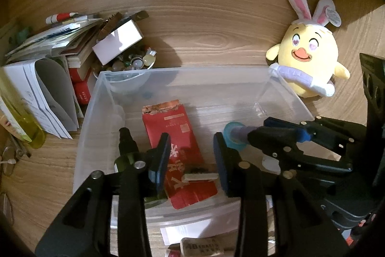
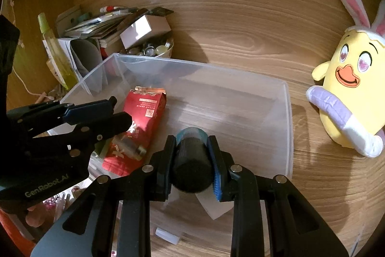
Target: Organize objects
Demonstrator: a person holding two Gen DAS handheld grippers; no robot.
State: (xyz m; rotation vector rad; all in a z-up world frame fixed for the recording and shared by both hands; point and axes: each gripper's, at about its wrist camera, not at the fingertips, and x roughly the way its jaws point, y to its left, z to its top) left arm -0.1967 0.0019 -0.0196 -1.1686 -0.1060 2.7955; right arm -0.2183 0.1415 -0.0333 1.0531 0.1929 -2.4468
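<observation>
The right claw (image 2: 192,158) is clamped on a dark cylinder with a teal cap (image 2: 191,160) — its two pads press the cylinder's sides, the capped end pointing forward away from the camera, the dark base nearest the lens. Claw and cylinder sit above the interior of a clear plastic bin (image 2: 287,127), toward its right half; whether the cylinder touches the bin floor cannot be told. From the left wrist view the same cylinder (image 1: 234,135) shows its teal end projecting from the right claw (image 1: 258,136), which enters from the right. The left claw (image 1: 191,160) stands with its fingers apart, holding nothing, positioned over the near-left part of the bin (image 1: 89,112). Directly between and beneath its fingers lies a red foil packet (image 1: 178,136), torn open at the top, flat on the bin floor; a small pale item (image 1: 199,176) rests across the packet's lower portion. A dark green bottle (image 1: 126,148) lies just left of the left finger, inside the bin. On the wooden surface (image 1: 216,28) — outside the bin — a yellow plush chick with rabbit ears (image 1: 310,49) stands to the right, and a stack of papers and books (image 1: 48,52) with a bowl of small trinkets (image 1: 134,62) sits at the bin's far-left corner.
</observation>
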